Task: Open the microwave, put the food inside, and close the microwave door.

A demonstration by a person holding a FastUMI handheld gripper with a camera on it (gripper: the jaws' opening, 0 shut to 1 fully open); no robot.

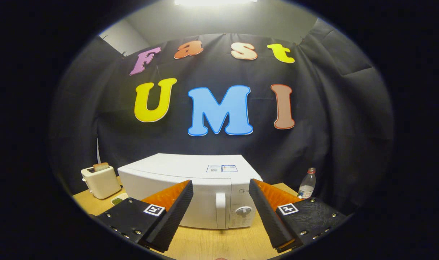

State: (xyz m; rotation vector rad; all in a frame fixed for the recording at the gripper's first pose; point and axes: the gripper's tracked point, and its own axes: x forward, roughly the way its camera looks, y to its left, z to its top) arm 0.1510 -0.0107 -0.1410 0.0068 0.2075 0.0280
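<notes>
Here the gripper (221,187) hangs above the wooden table (212,243) with its jaws spread wide and nothing between them, pointed straight at the white microwave (190,187), which sits just beyond the fingertips with its door shut, its handle (221,209) and dial (243,211) facing us. Off to the microwave's left stands a cream toaster (100,182) with a slice of bread (101,166) poking up, and a small dish of something green (117,199) lies in front of it. On the microwave's right, a plastic water bottle (307,184) stands near the table's far edge.

White microwave (176,187), cream toaster (101,182), light wood table (212,242), clear bottle (307,186) with red cap
</notes>
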